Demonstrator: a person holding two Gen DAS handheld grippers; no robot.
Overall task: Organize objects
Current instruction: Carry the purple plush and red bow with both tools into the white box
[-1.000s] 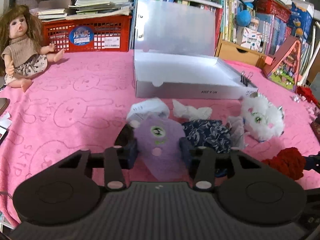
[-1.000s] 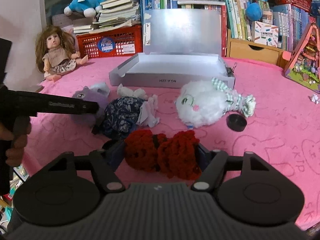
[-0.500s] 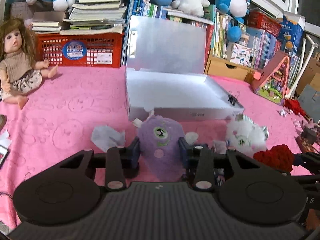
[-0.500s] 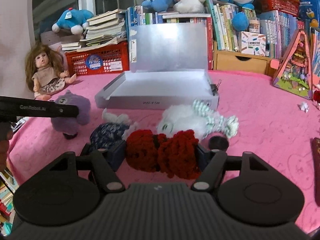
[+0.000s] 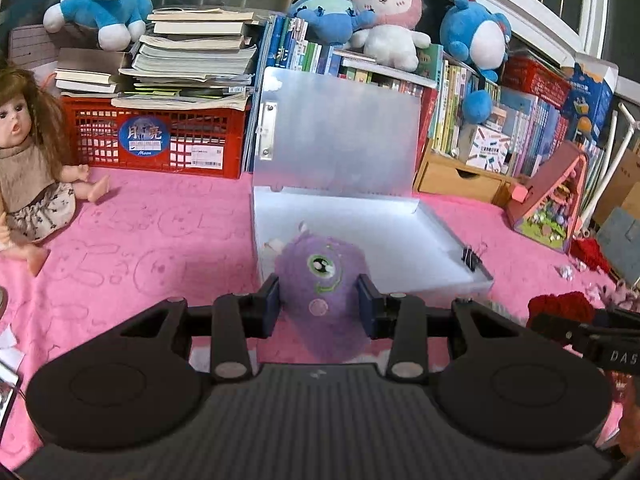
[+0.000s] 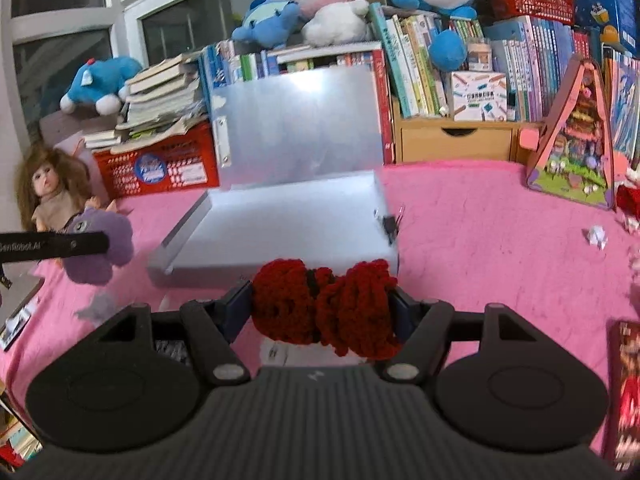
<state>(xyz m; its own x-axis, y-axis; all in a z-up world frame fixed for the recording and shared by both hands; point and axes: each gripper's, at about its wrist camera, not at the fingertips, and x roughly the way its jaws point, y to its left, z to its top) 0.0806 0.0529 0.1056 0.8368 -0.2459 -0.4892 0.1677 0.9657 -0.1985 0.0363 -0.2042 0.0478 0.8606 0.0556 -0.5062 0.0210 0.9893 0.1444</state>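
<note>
left gripper (image 5: 318, 304) jaws clamp the purple plush (image 5: 322, 280); right gripper (image 6: 322, 306) jaws clamp the red yarn bundle (image 6: 324, 304), both before the open box (image 6: 280, 232).

Left gripper (image 5: 318, 306): matte black body with a ribbed grey-black top plate, two round raised discs at either side, angular linkage arms each ending in a silver screw head, and dark blue pads on the inner faces of the fingers (image 5: 272, 298). Right gripper (image 6: 320, 306): same build — ribbed centre plate with a small pale mark at its front edge, twin discs, silver screws at the linkage pivots, blue-padded fingers (image 6: 236, 308). Seen side-on from the other camera, each is a flat black bar with white lettering — partly legible, cut off by the frame edge.
</note>
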